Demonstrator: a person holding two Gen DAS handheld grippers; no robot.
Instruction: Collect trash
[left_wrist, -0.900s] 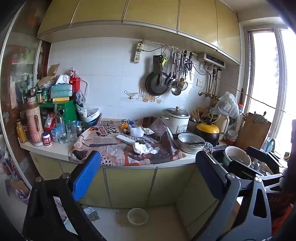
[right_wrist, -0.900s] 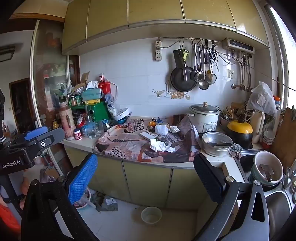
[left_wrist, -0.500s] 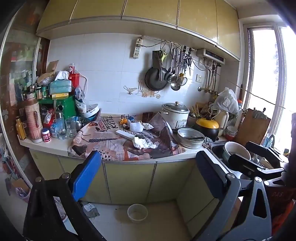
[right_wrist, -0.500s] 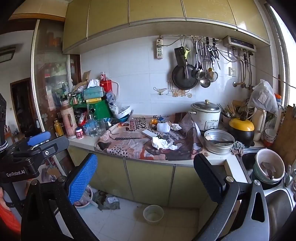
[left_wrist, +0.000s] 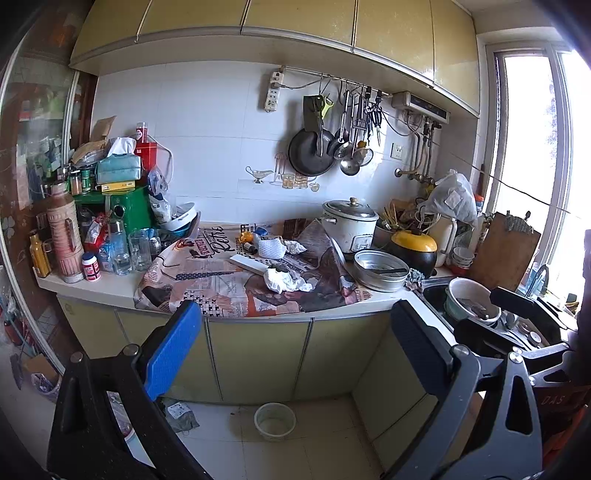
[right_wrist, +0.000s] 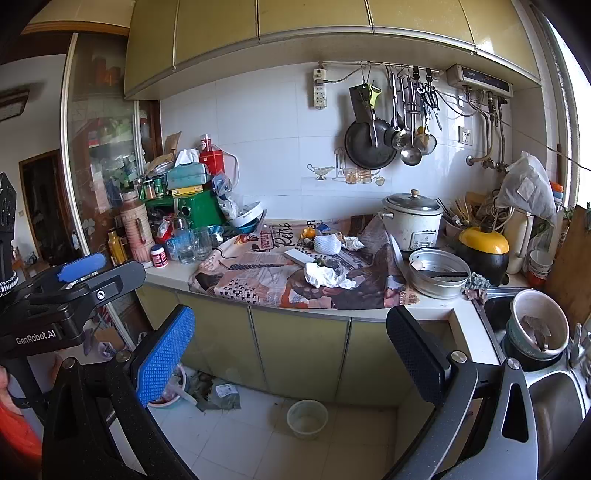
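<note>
You are holding the left gripper (left_wrist: 295, 350) out in front of the kitchen cabinets with its jaws standing wide apart and nothing between them. The right gripper (right_wrist: 291, 347) is sitting the same way, jaws spread wide and empty, well short of the pale surface (right_wrist: 173, 271).

The crumpled white paper wad (right_wrist: 327, 277) is lying on the printed newspaper-pattern cloth (right_wrist: 255, 273), near the front edge of the surface and about midway along it. Just behind it, a flat white rectangular box (right_wrist: 301, 256) is resting at an angle, and behind that a white foam net sleeve (right_wrist: 328, 243) is sitting beside a smaller crumpled white scrap (right_wrist: 352, 243). A small orange-yellow item (right_wrist: 308, 232) is lying toward the back edge of the cloth; at this range you cannot be sure what it is.

To the right of the cloth, a white rice cooker with a metal lid (right_wrist: 413, 221) is standing toward the back edge, with a round metal steamer pan (right_wrist: 439, 273) in front of it near the front edge. A black pot with a yellow lid (right_wrist: 484, 251) is sitting further right, next to the steel sink (right_wrist: 554, 402). At the left end of the surface, clear glass jars (right_wrist: 194, 245) and a pink ribbed thermos flask (right_wrist: 138, 229) are crowding the corner.

On the tiled floor (right_wrist: 258, 435), a small pale round tub (right_wrist: 307, 419) is standing in front of the cabinet doors, and a crumpled greyish wrapper (right_wrist: 218, 395) is lying to its left against the cabinet base.
</note>
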